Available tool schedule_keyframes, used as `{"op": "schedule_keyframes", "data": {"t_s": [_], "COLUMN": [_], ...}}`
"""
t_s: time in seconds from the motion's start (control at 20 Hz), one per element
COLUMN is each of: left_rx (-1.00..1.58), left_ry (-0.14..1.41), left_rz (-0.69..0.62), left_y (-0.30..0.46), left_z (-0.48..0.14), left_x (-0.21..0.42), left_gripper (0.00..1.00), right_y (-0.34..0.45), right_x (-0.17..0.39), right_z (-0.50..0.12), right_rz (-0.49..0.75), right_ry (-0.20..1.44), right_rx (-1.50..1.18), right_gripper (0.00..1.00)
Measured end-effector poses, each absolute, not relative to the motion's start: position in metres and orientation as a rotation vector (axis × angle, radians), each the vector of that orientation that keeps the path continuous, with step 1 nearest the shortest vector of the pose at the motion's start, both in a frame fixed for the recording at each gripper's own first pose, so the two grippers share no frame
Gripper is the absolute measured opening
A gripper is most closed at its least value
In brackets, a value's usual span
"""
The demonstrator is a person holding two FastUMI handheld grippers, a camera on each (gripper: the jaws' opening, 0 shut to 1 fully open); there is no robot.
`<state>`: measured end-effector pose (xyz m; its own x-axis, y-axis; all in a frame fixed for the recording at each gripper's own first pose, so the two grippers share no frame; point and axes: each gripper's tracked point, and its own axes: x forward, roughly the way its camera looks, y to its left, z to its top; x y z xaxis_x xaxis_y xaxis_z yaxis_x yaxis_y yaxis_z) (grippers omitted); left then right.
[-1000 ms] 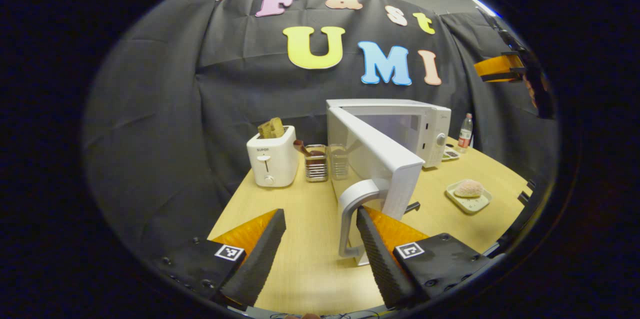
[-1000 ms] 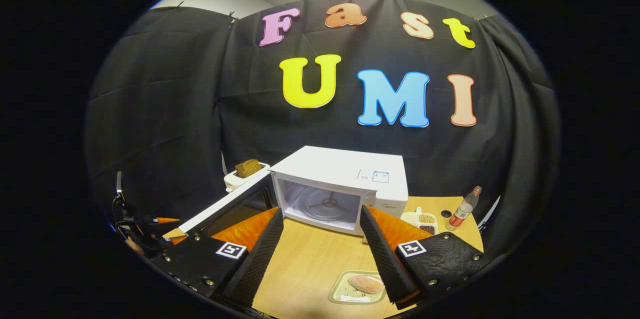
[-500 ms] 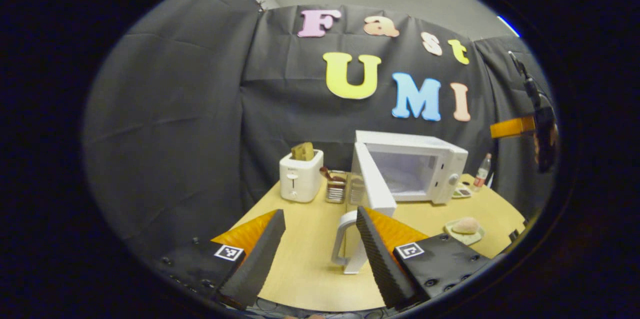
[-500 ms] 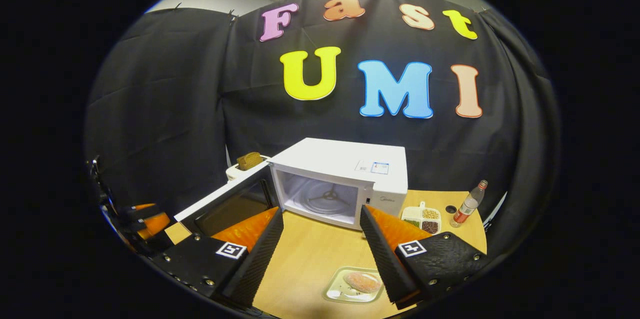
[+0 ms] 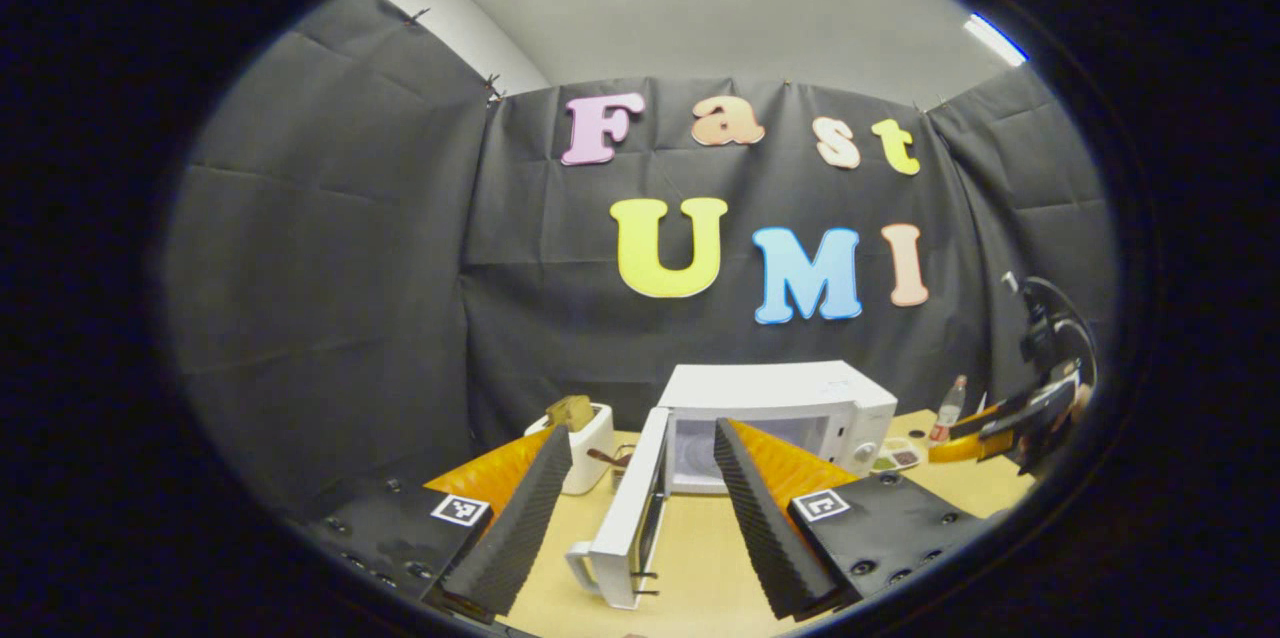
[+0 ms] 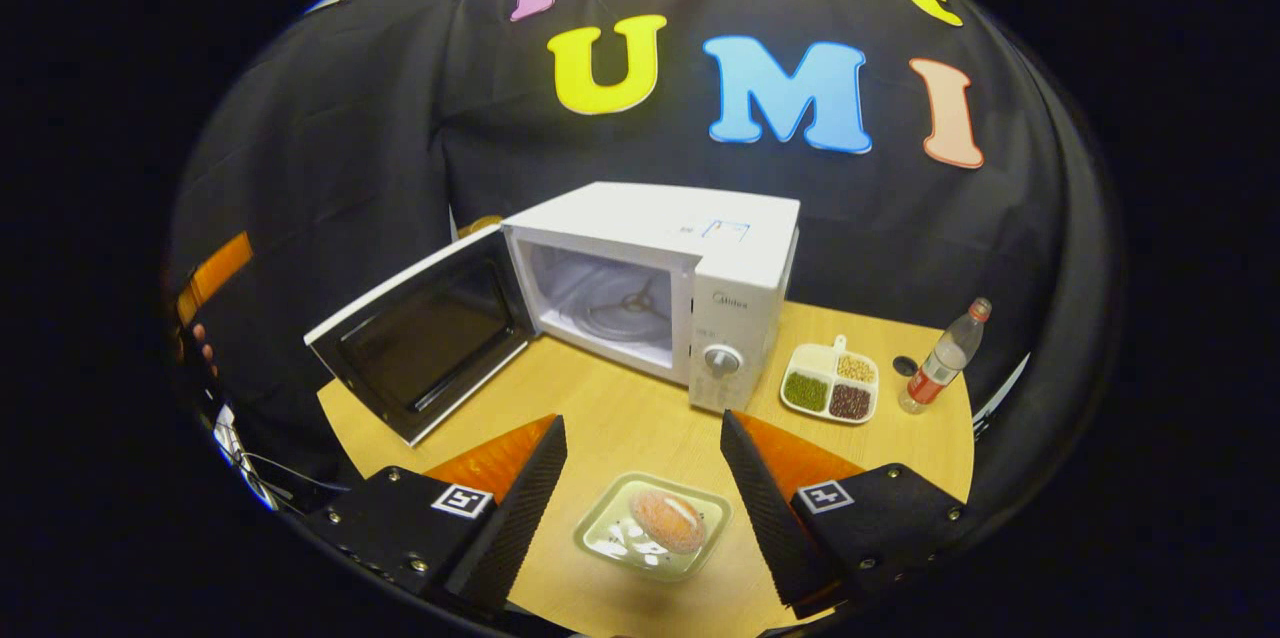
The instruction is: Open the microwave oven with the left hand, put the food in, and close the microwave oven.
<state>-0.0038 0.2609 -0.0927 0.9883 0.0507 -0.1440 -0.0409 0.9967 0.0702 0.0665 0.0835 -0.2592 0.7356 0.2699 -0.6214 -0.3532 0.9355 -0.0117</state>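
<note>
A: I see the white box-shaped microwave oven (image 6: 665, 283) standing on the round light-wood desk (image 6: 620, 423). Its door (image 6: 425, 343) is swung wide open to the side, and the glass plate inside shows.

B: Where is the food?

A: The round pinkish bun (image 6: 668, 520) lies on a small pale green square tray (image 6: 610, 543). The tray sits on the desk in front of the oven, well apart from it. My right tool (image 6: 640, 488) hangs over it with its two fingers spread wide, one on each side of the tray. They hold nothing.

B: And your left tool?

A: My left tool (image 5: 640, 493) is up high, and its fingers are spread apart too, with nothing between them. Past them I see the open door's edge and its white handle (image 5: 580, 563).

B: Anything else on the desk?

A: A white toaster (image 5: 590, 433) with bread in it, a white dish with four parts (image 6: 830, 383) full of beans, and a clear plastic bottle with a red label (image 6: 945, 358).
</note>
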Motion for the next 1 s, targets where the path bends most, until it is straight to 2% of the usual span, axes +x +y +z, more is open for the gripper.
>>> {"op": "schedule_keyframes", "data": {"t_s": [0.2, 0.3, 0.85, 0.95, 1.0], "left_rx": [0.058, 0.055, 0.034, 0.048, 0.047], "left_ry": [0.163, 0.182, 0.097, 0.107, 0.115], "left_rz": [0.037, 0.026, 0.095, 0.111, 0.112], "left_y": [0.229, 0.212, 0.2, 0.201, 0.2], "left_z": [-0.092, -0.097, -0.043, -0.046, -0.048], "left_x": [0.006, 0.004, -0.011, -0.013, -0.015], "left_gripper": [0.94, 0.94, 0.94, 0.95, 0.94], "right_y": [0.065, 0.056, 0.044, 0.043, 0.044], "right_x": [0.061, 0.057, 0.05, 0.052, 0.052], "right_z": [-0.333, -0.358, -0.442, -0.454, -0.462], "right_rz": [0.411, 0.415, 0.507, 0.514, 0.519], "right_ry": [0.816, 0.871, 1.01, 1.039, 1.053], "right_rx": [-0.203, -0.202, -0.375, -0.374, -0.372], "right_gripper": [0.95, 0.92, 0.92, 0.83, 0.83]}}
